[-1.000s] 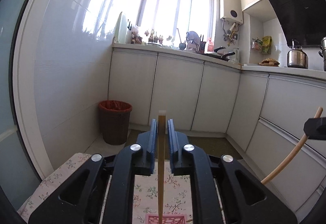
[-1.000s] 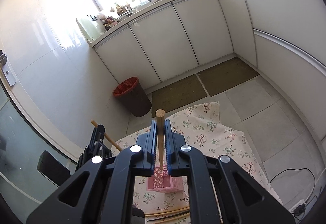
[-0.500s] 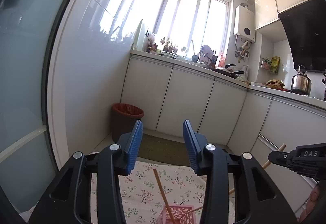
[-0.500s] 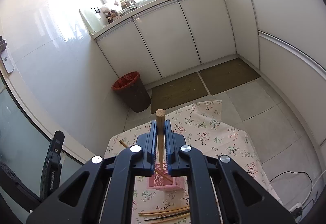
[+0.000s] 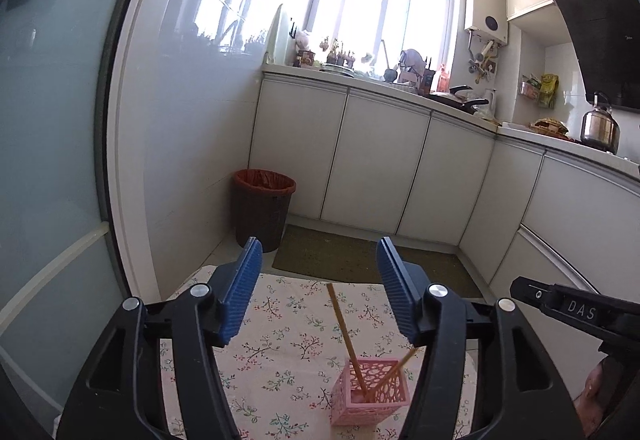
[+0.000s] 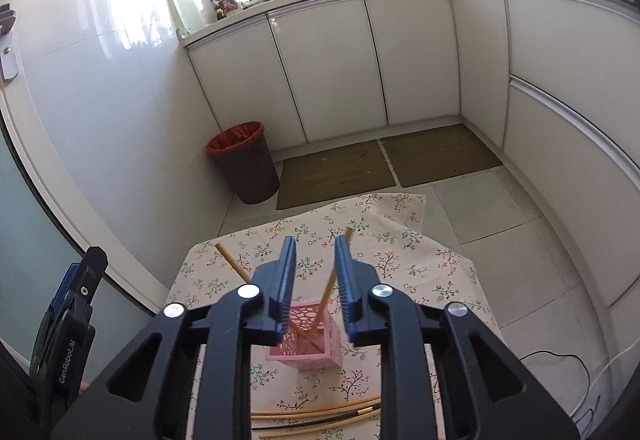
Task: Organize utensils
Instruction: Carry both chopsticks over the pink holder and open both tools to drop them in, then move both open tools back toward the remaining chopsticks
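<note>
A pink lattice holder (image 5: 370,396) (image 6: 306,340) stands on a floral tablecloth (image 5: 280,336) (image 6: 400,260). Two wooden chopsticks lean in it, one to the left (image 5: 344,328) (image 6: 232,264) and one to the right (image 5: 394,372) (image 6: 334,276). My left gripper (image 5: 318,292) is open and empty above the cloth, behind the holder. My right gripper (image 6: 314,284) is open above the holder, with the right-leaning chopstick between its jaws but free of them. Several more chopsticks (image 6: 316,416) lie flat on the cloth near me.
A brown bin with a red liner (image 5: 264,211) (image 6: 244,159) stands on the floor by the wall. White cabinets (image 5: 380,167) (image 6: 328,63) run along the back and right. Two floor mats (image 6: 388,163) lie before them. A black cable (image 6: 560,360) lies on the floor tiles at right.
Both grippers opened and let their chopsticks drop into the pink holder: the left one first, the right one in the last half second. Both have risen a little.
</note>
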`<state>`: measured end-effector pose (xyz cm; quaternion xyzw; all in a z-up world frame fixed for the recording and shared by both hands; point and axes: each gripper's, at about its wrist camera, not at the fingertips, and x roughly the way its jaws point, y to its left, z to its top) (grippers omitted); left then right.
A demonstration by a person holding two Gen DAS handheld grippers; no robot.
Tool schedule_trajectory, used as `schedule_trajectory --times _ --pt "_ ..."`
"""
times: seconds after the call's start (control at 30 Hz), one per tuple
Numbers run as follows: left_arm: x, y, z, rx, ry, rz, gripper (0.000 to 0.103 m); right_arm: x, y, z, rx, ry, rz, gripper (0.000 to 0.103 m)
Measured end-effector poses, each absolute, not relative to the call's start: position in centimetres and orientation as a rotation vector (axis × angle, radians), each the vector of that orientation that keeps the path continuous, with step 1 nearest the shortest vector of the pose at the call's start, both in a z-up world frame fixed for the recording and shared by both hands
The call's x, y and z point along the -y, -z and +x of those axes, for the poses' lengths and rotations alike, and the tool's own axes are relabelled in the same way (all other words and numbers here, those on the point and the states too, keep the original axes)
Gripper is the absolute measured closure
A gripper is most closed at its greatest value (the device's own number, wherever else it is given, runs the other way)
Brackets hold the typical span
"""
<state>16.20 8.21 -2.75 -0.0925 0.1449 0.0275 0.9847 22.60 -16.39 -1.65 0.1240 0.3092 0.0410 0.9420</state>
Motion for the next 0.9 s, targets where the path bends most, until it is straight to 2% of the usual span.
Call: schedule_trajectory --times 0.17,0.33,0.5,0.73,0.9 --pt "-6.9 2.6 14.7 -0.311 -0.039 -0.151 0.033 17.6 1.7 19.8 -0.615 -0.022 0.235 0.06" --pt "-6.6 3.0 12.9 -0.339 -0.046 -0.159 0.024 18.5 2.1 17.0 -0.595 0.042 0.232 0.038" --pt "-6.3 3.4 11.0 -0.367 -0.045 -0.158 0.016 19.2 2.9 13.9 -0.594 0.109 0.207 0.03" --pt "-5.5 3.7 8.9 -0.409 -0.023 -0.136 0.008 20.6 3.8 10.7 -0.591 0.161 0.253 0.009" --pt "-4.7 4.1 8.2 -0.454 0.004 -0.078 0.007 22.6 5.3 8.6 -0.634 0.156 0.326 0.007"
